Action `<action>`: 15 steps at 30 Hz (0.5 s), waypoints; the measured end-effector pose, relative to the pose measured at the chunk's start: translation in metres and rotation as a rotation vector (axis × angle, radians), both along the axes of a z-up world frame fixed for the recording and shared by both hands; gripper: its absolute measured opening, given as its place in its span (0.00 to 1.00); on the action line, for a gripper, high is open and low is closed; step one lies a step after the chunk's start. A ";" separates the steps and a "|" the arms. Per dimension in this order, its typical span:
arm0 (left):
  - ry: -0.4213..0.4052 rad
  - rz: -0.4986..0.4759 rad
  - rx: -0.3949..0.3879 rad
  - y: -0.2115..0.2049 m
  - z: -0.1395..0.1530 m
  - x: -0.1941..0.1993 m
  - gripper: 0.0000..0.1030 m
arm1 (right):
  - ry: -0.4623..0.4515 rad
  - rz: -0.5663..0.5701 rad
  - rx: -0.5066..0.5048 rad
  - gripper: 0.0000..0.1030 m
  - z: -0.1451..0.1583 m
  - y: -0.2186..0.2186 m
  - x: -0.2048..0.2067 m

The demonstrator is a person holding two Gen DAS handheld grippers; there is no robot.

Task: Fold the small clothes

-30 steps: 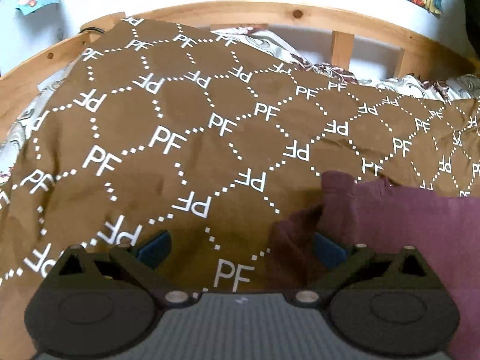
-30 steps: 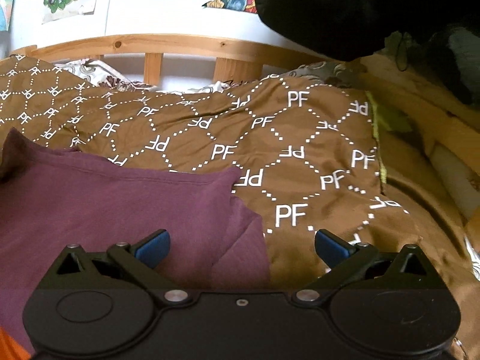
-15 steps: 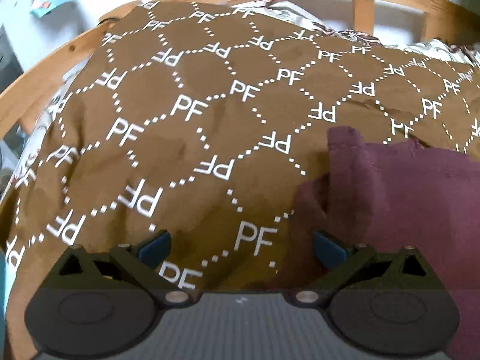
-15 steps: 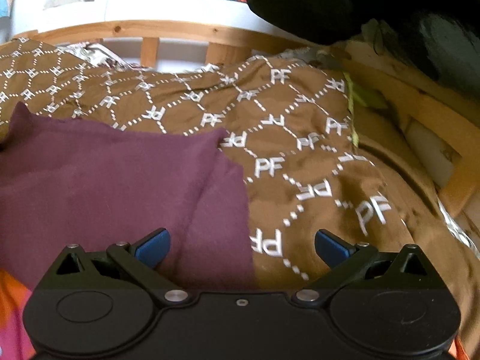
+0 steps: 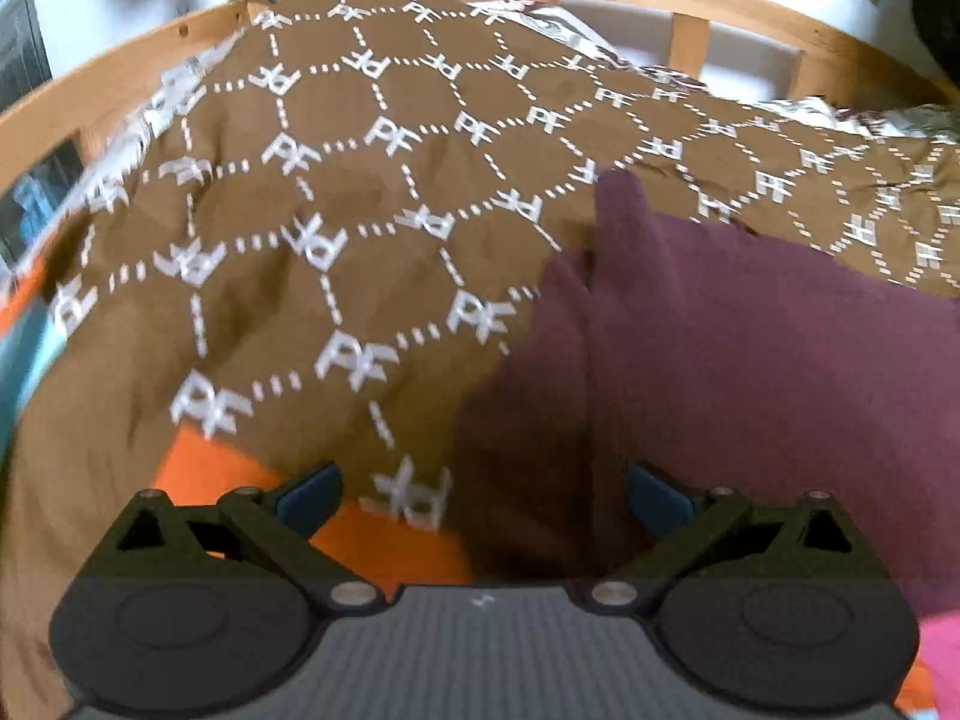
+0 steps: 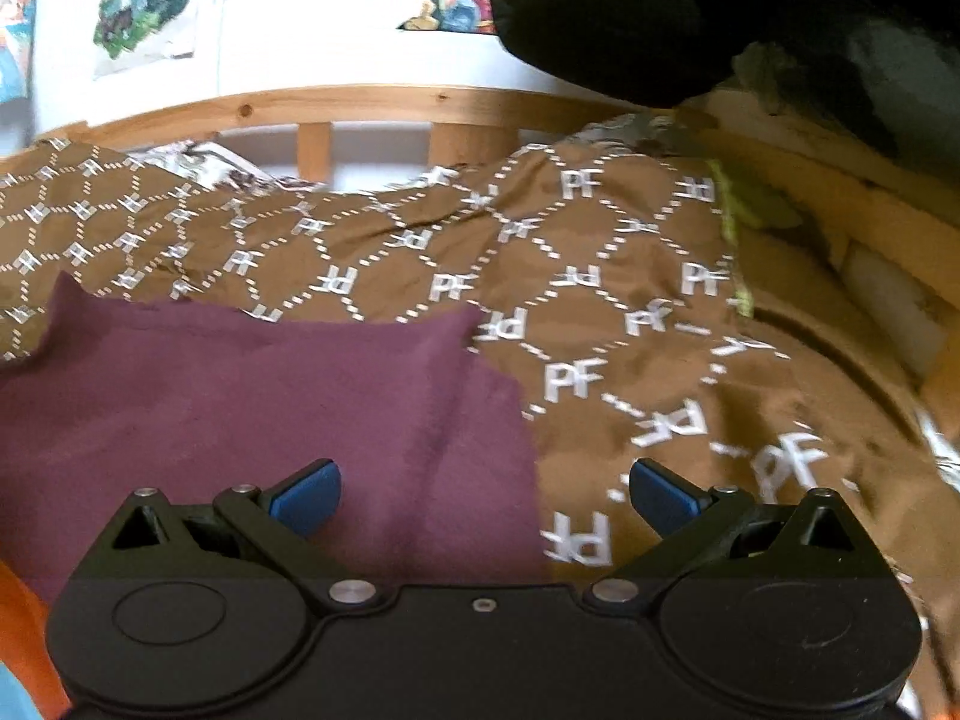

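Observation:
A maroon garment lies spread on a brown bedspread printed with white "PF" letters. In the left wrist view its left edge runs down the middle, and my left gripper hangs open over that edge with nothing between its blue-tipped fingers. In the right wrist view the maroon garment fills the lower left, its right edge ending between the fingers. My right gripper is open above that edge and holds nothing.
A wooden bed rail curves along the far side, with a white wall and posters behind. Orange cloth shows at the bedspread's near edge, pink cloth at lower right. A dark mass hangs at the upper right.
Both grippers have pulled back toward the near edge of the bed, so more of the maroon garment shows and orange and pink cloth enter the view. Both stay open.

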State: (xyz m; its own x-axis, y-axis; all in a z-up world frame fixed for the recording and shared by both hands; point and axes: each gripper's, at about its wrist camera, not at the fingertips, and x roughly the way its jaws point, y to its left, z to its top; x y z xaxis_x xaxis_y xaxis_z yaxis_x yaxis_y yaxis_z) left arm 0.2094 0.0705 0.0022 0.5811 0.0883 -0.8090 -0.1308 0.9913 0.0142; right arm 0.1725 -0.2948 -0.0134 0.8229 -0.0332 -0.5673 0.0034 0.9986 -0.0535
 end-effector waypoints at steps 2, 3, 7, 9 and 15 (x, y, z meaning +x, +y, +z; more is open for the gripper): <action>0.004 0.004 -0.029 0.000 -0.002 -0.011 0.99 | -0.001 0.027 0.009 0.92 0.000 0.005 0.010; 0.009 0.010 -0.046 0.000 -0.003 -0.017 0.99 | -0.005 0.038 0.006 0.90 -0.001 0.008 0.015; 0.020 0.019 -0.100 -0.001 -0.009 -0.035 0.99 | 0.005 0.058 0.002 0.77 -0.003 0.015 0.033; 0.029 0.011 -0.109 -0.002 -0.013 -0.039 0.99 | 0.011 0.051 0.020 0.70 -0.006 0.017 0.039; 0.053 -0.019 -0.106 -0.008 -0.019 -0.045 1.00 | 0.056 -0.001 0.113 0.33 -0.017 0.011 0.053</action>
